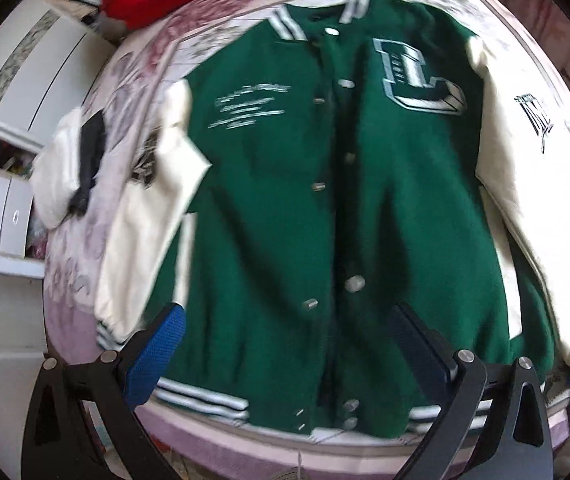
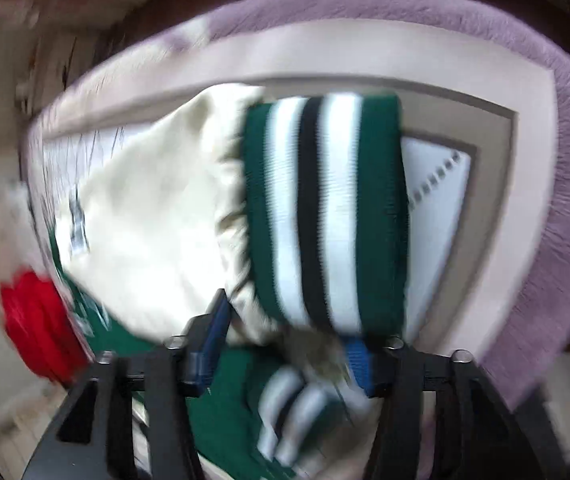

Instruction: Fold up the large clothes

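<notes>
While the left fingers (image 1: pixel 285 344) hover spread over the jacket (image 1: pixel 285 220), the right fingers (image 2: pixel 285 344) pinch its cuff (image 2: pixel 325 208).

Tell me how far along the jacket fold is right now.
Done: the green jacket lies spread face up on the bed, its front partly open. In hand: the right gripper is shut on the striped sleeve cuff, lifted off the bed. The left gripper hangs open over the hem. Left: both cream sleeves and the body are unfolded.
</notes>
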